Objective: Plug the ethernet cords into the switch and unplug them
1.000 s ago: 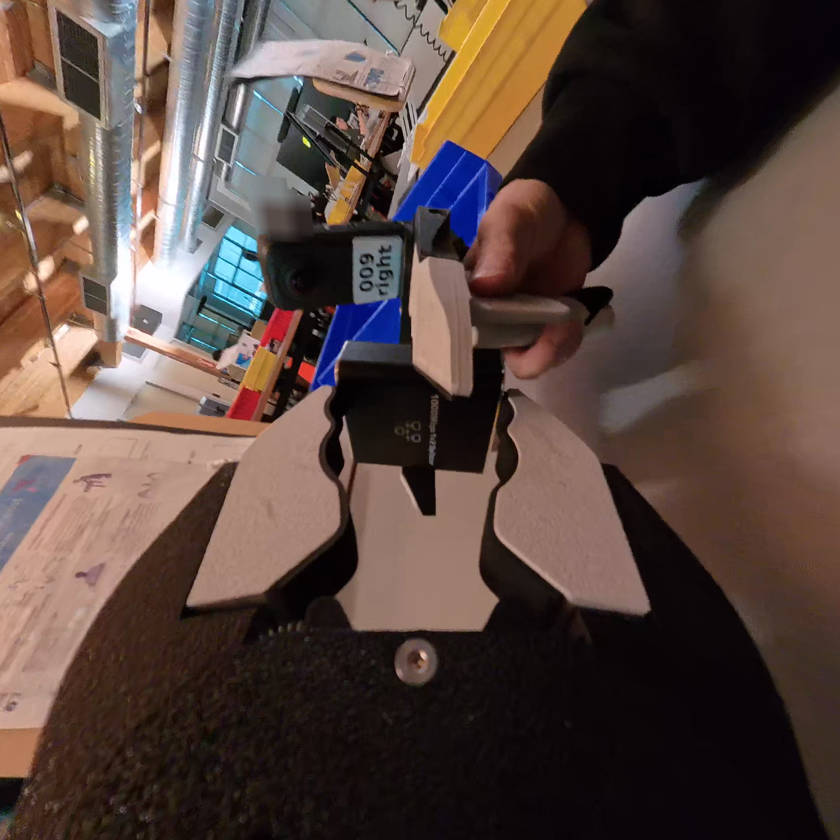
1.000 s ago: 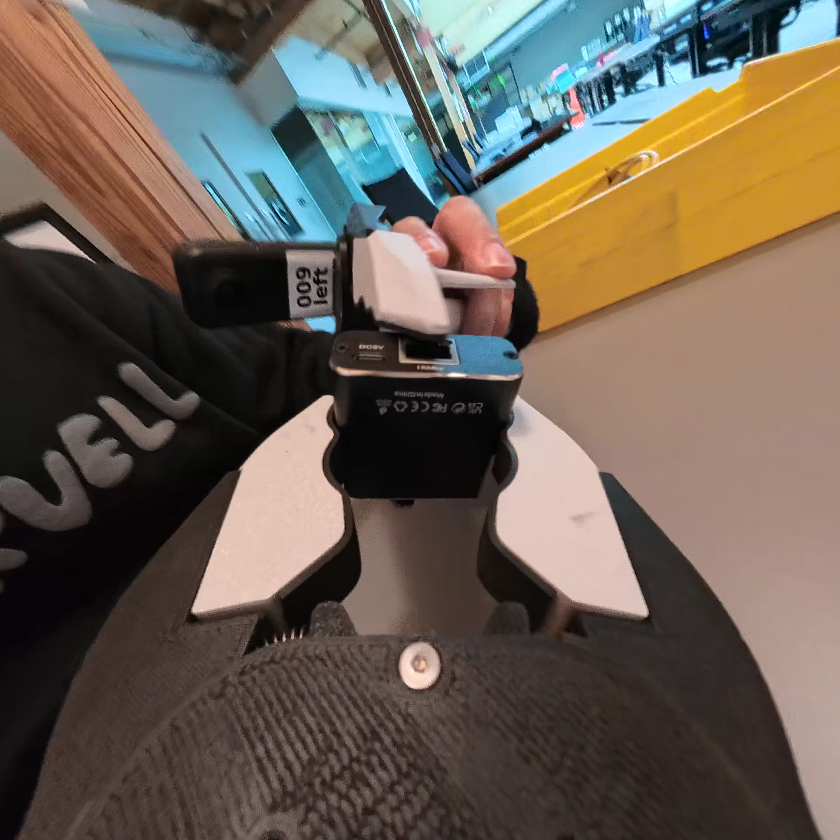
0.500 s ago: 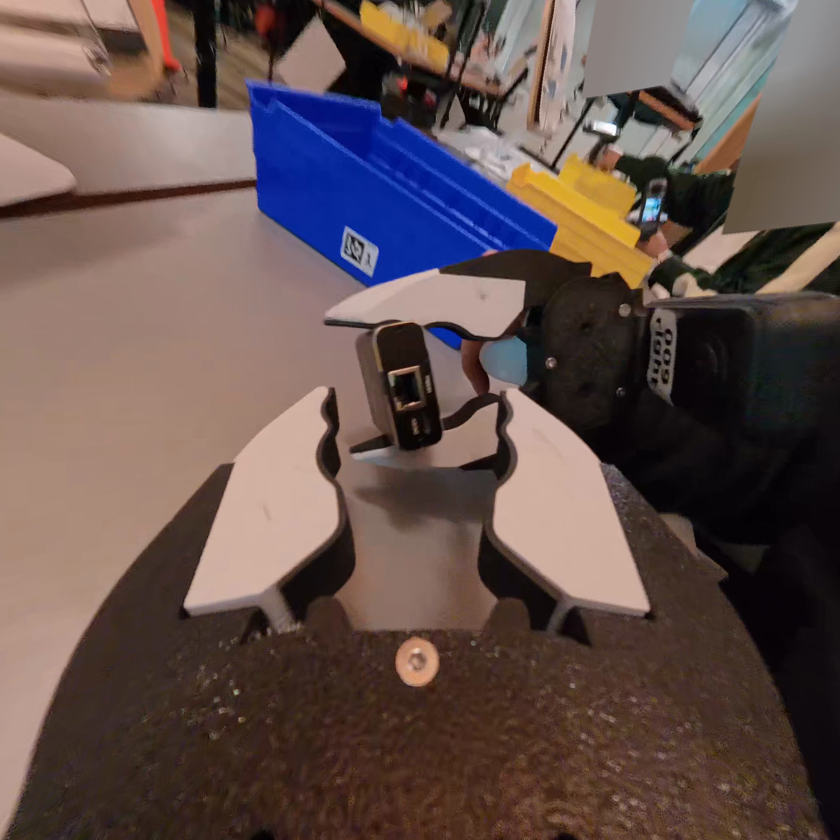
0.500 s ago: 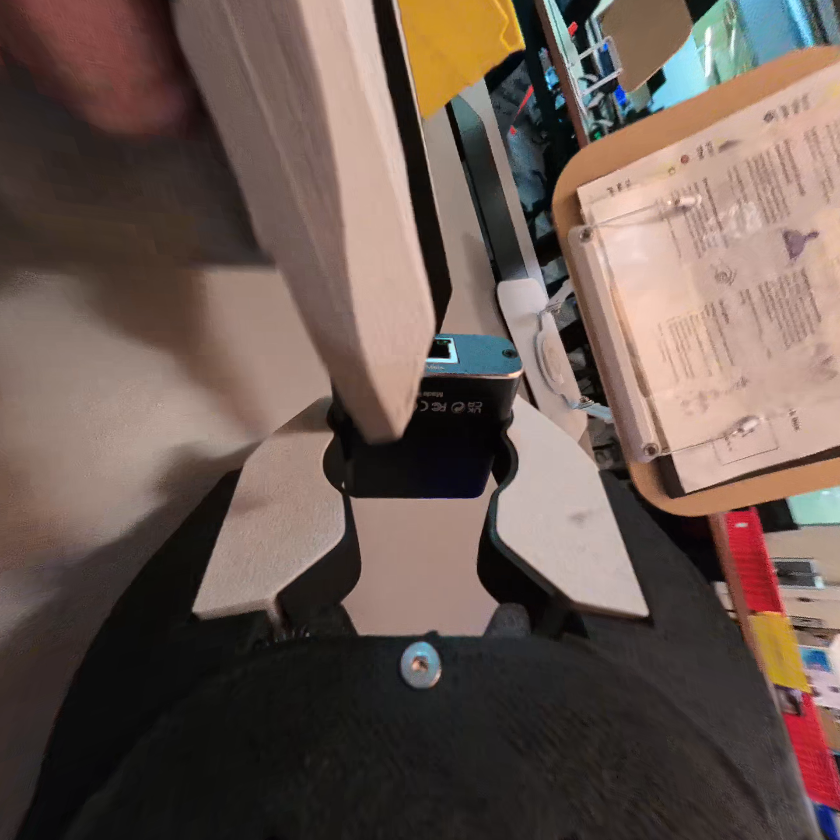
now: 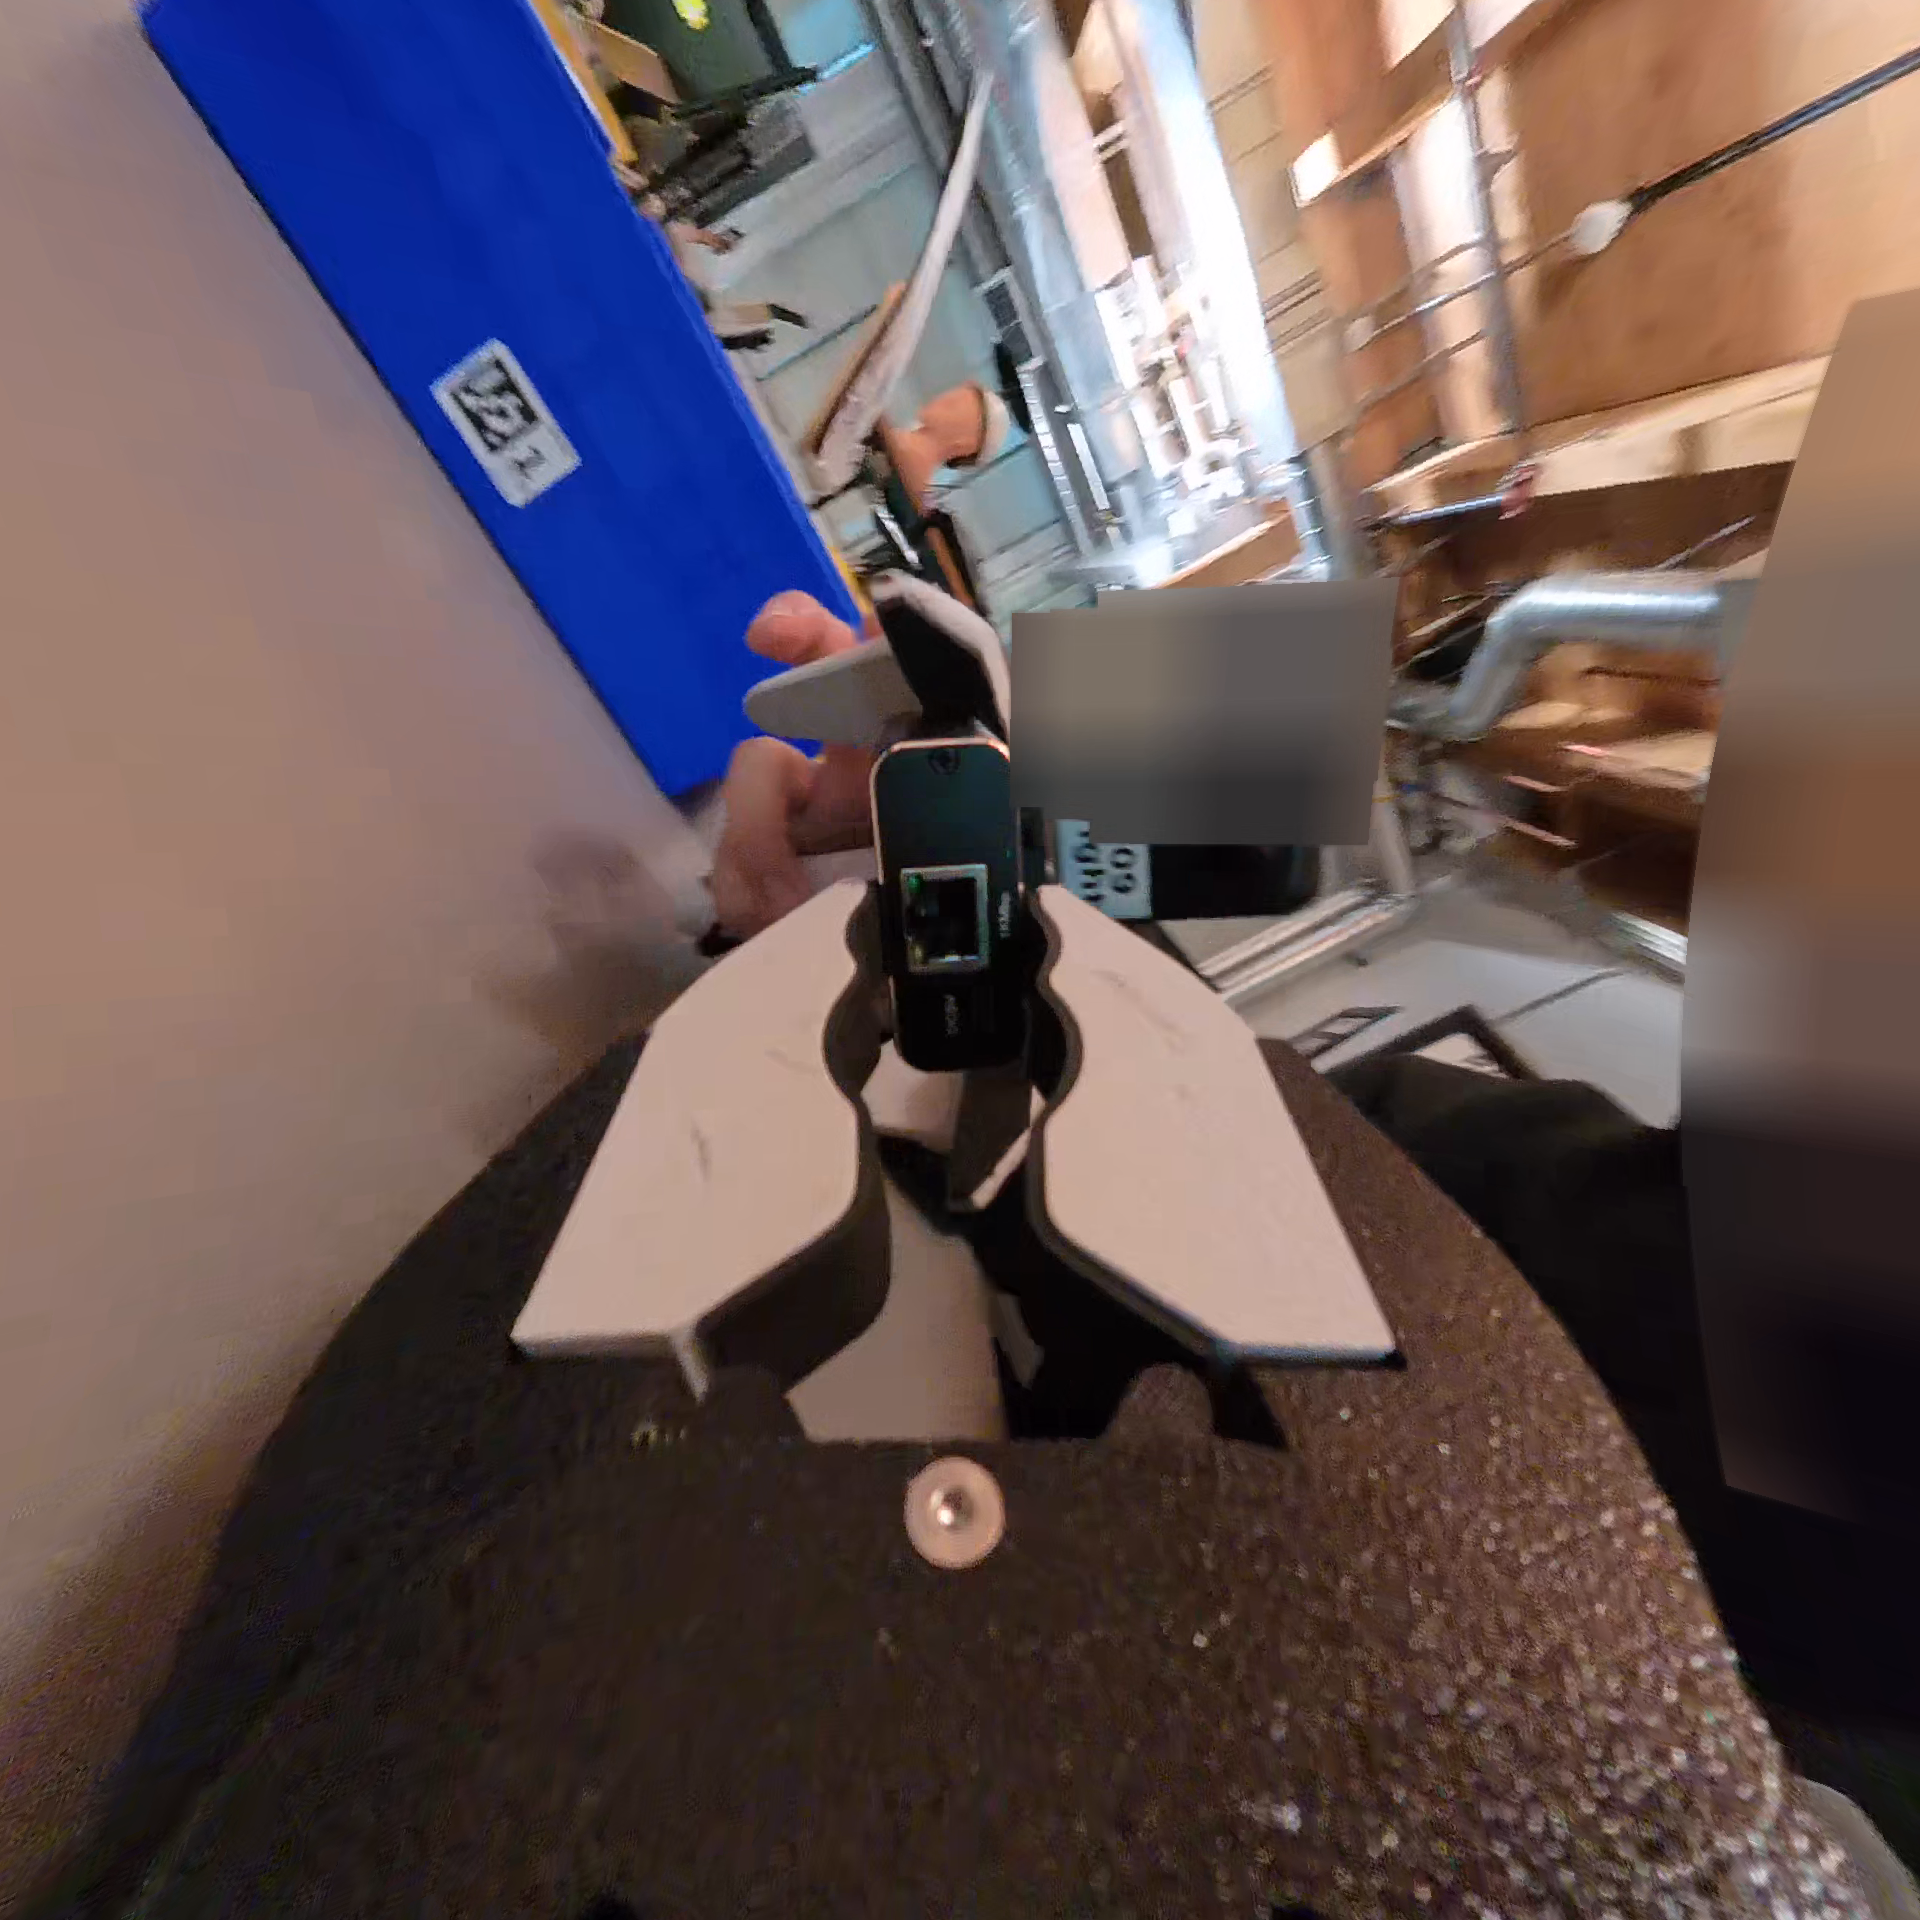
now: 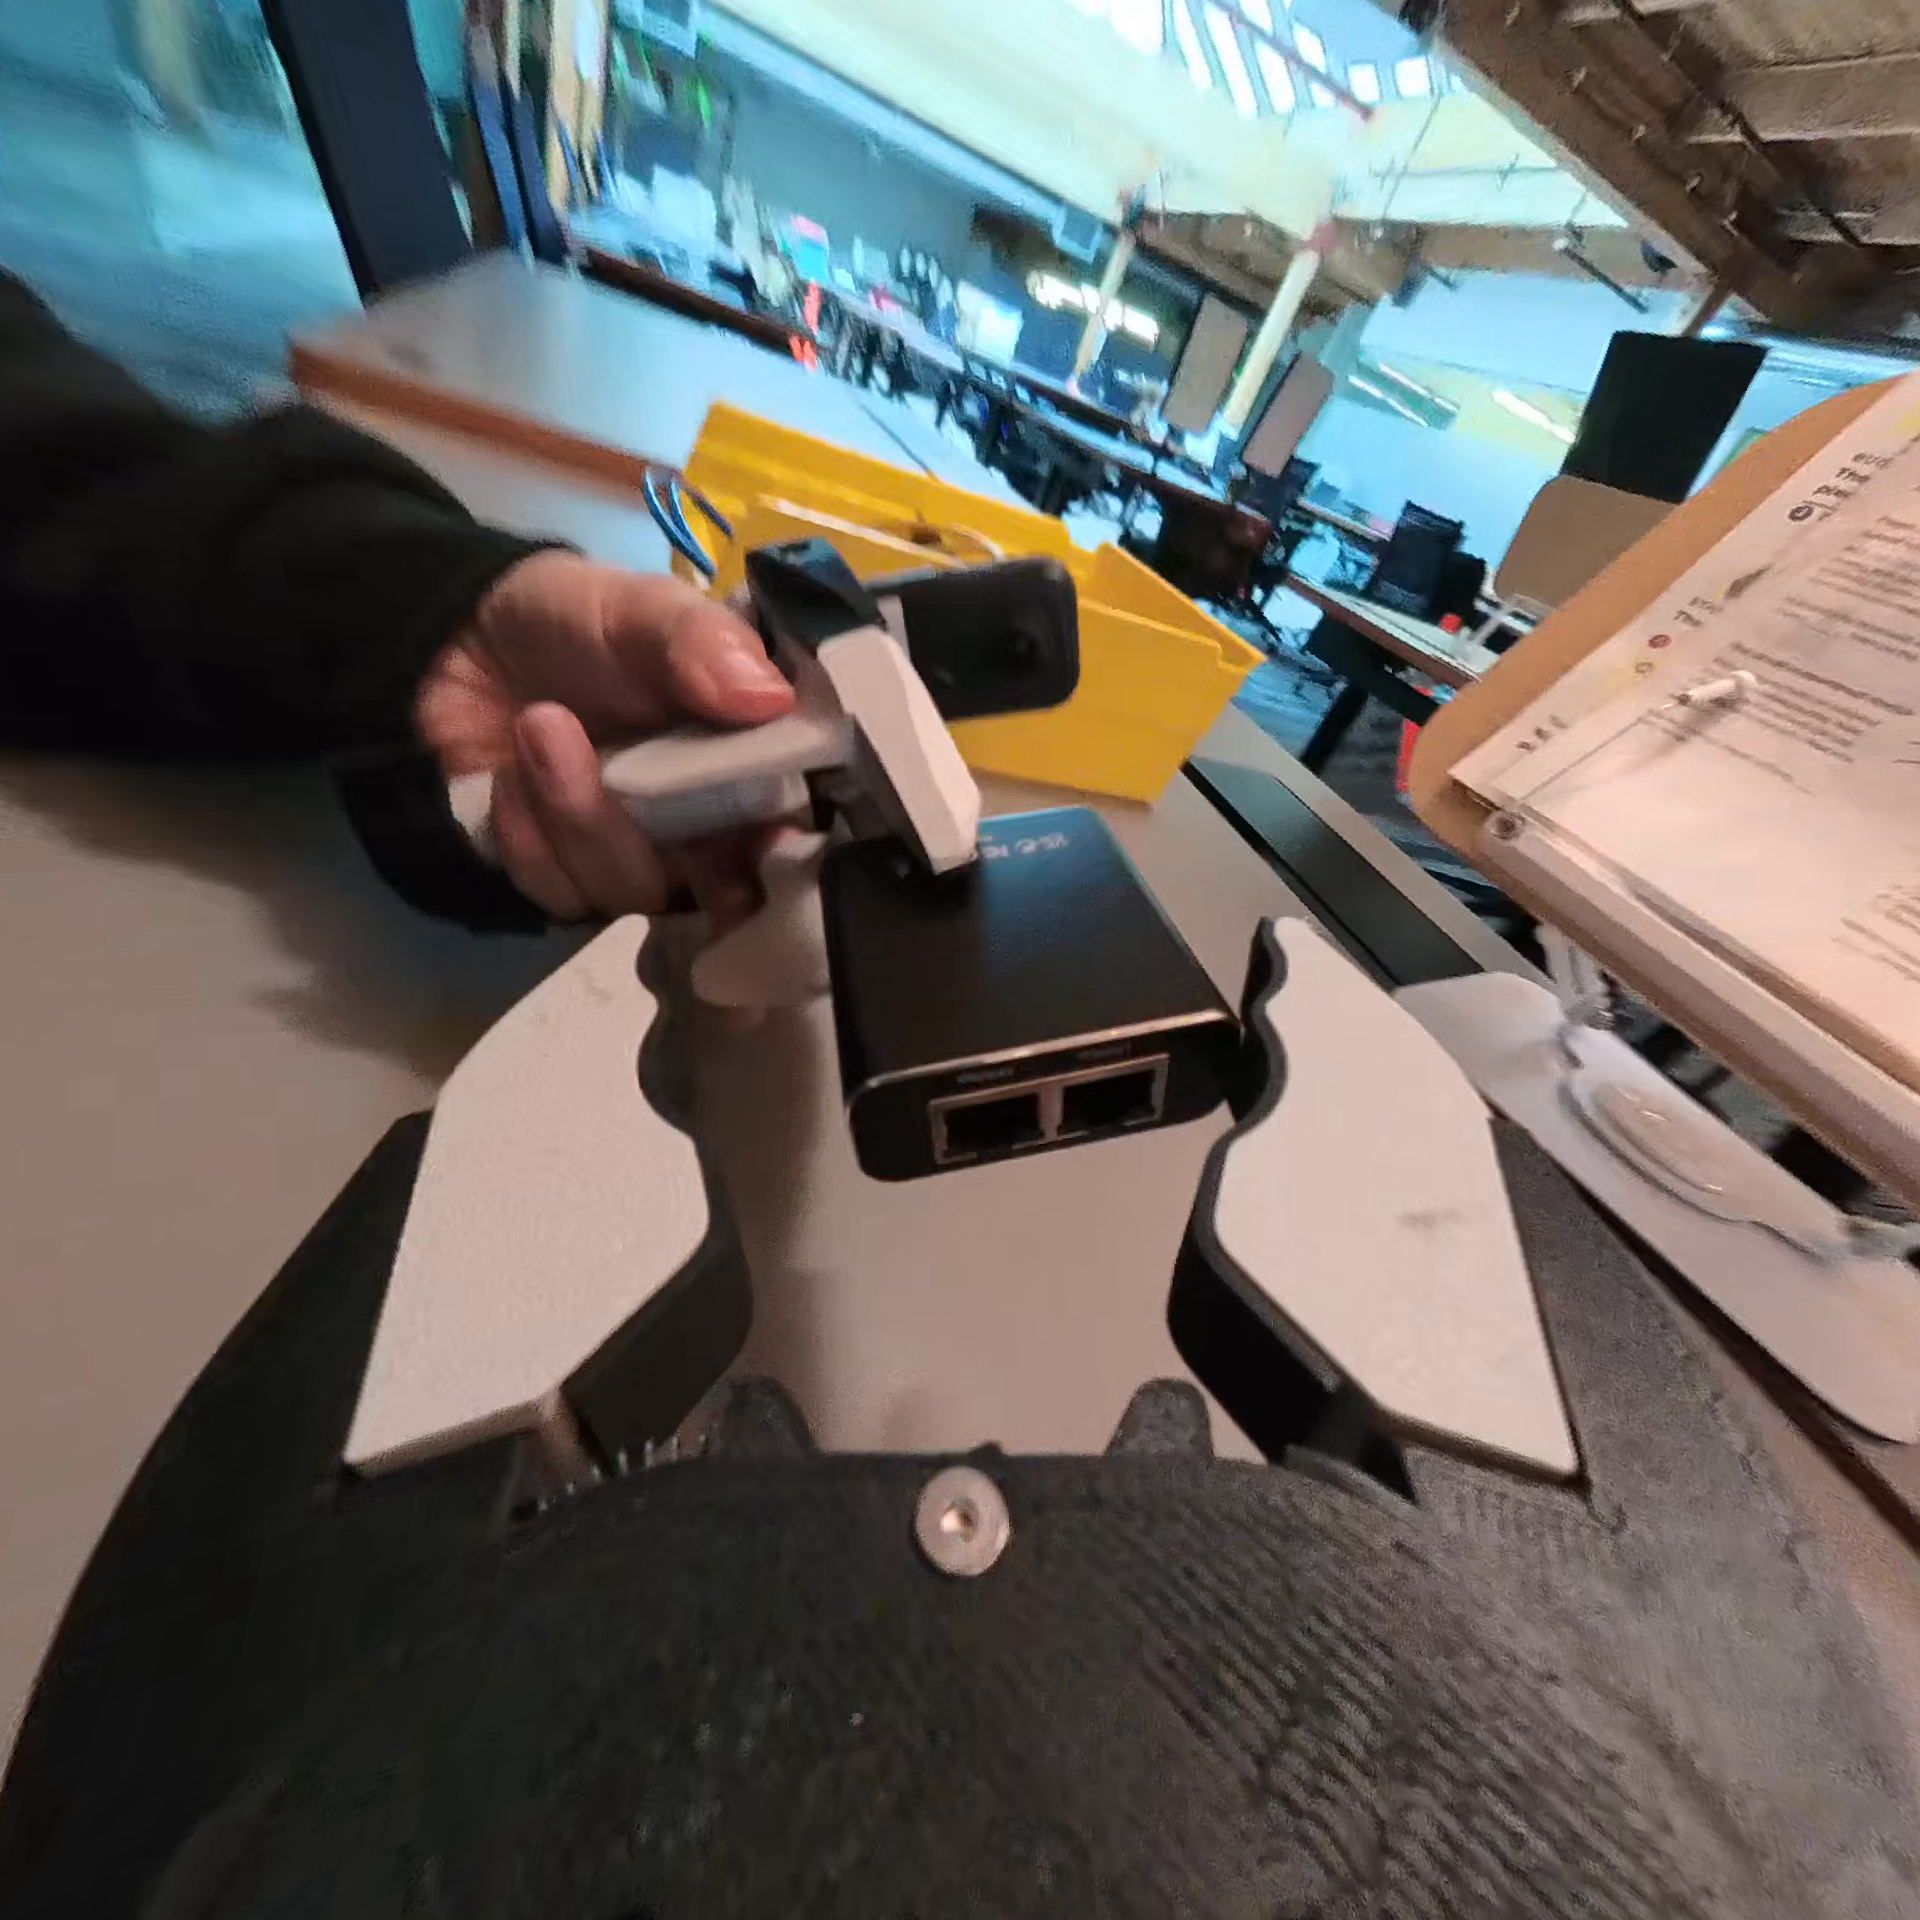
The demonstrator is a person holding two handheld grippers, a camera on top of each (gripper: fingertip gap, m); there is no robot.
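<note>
The black switch (image 5: 943,935) is clamped between my left gripper's (image 5: 951,914) fingers, with its single-port end facing the left wrist camera. In the right wrist view the switch (image 6: 1029,997) is held over the table, its two-port end facing the camera. The left gripper (image 6: 904,769), held by a hand, pinches its far end there. My right gripper (image 6: 956,956) is wide open, one finger on each side of the switch and apart from it. No cord is plugged in. Blue cable loops (image 6: 675,509) show at the yellow bin's left end.
A blue bin (image 5: 499,364) stands on the grey table (image 6: 208,1039) beyond the switch. A yellow bin (image 6: 1039,665) sits behind the left gripper. A board with a clipped paper sheet (image 6: 1714,727) overhangs the table's right edge.
The right gripper was shut on the switch and has opened. The left gripper, open half a second ago, has closed on the switch. Both views have swung round.
</note>
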